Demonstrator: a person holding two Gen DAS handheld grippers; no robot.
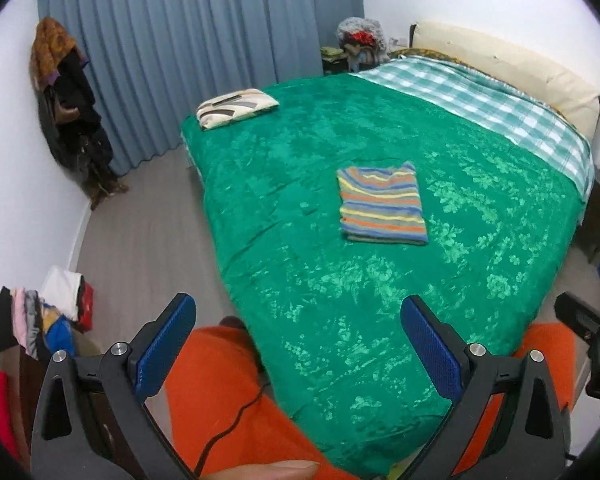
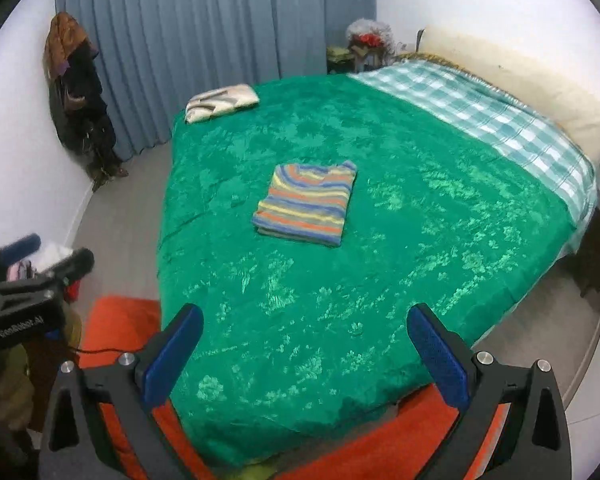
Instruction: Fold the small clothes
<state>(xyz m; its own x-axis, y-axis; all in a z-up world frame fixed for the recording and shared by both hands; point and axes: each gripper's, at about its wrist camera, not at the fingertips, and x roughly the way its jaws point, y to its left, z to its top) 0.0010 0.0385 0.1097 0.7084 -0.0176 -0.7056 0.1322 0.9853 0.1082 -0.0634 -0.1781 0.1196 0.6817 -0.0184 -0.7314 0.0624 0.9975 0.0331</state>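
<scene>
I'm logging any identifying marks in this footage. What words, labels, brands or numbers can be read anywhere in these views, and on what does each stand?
"GenRobot.AI" (reading uncertain, slightly blurred): white lettering on the black housing of the left gripper, seen at the left edge of the right wrist view.
No other text is visible: the folded striped knit top, the green floral bedspread, the patterned pillow and the right gripper show none.
</scene>
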